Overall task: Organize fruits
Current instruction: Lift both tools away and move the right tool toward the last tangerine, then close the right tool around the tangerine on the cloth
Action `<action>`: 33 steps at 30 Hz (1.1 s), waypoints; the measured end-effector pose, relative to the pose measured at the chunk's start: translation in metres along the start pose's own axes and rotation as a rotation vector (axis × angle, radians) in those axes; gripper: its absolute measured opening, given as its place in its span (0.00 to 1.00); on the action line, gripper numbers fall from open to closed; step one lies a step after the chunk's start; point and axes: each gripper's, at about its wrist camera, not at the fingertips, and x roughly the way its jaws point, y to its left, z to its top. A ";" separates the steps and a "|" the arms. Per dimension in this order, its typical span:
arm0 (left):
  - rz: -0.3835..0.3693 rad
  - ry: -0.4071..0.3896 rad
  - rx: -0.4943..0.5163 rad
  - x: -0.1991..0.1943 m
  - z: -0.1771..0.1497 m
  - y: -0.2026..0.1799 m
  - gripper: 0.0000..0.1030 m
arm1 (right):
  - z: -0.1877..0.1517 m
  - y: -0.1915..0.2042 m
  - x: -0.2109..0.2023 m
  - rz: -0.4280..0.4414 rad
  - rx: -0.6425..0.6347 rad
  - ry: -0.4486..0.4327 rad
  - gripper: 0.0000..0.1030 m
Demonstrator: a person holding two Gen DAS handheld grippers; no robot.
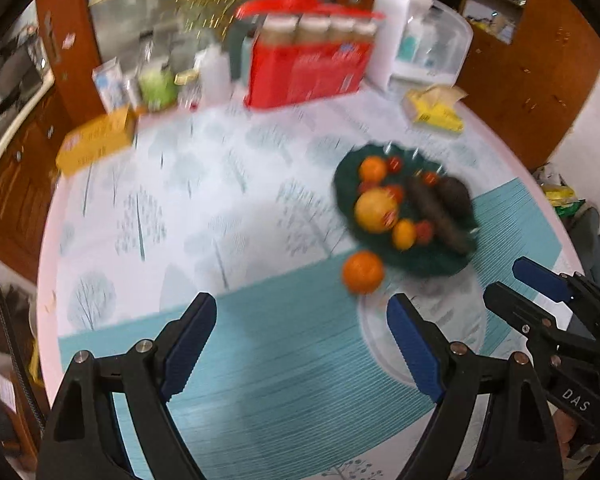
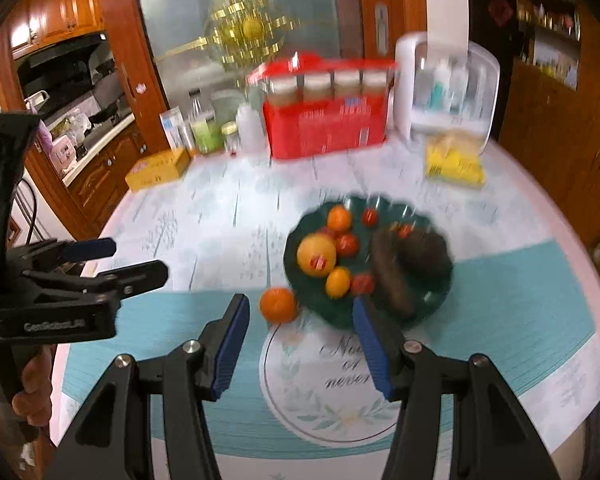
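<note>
Two handheld grippers hover over a round table laid with a teal-and-white printed cloth, both views smeared by motion. Nearest the lens, the left gripper spreads its blue-padded fingers wide apart above the teal band, holding and touching nothing; the right gripper is equally wide apart and empty. Only the right wrist view reads the cloth's round medallion with its script lettering, and it catches the left gripper from the side at far left with a hand on its grip. The left wrist view, in turn, shows the right gripper's fingers entering at lower right.

Just beyond the fingers, a loose orange sits on the cloth, just beside the rim of a dark green plate. The plate carries a large yellow-orange citrus with a red sticker, smaller oranges, small red fruits and two long dark items too blurred to name.

Farther back stand a red carton of jars, a yellow box, a yellow packet and a white appliance.
</note>
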 end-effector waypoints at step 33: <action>0.083 0.081 -0.179 0.078 -0.033 0.083 0.84 | -0.016 0.027 0.172 -0.079 0.198 0.108 0.52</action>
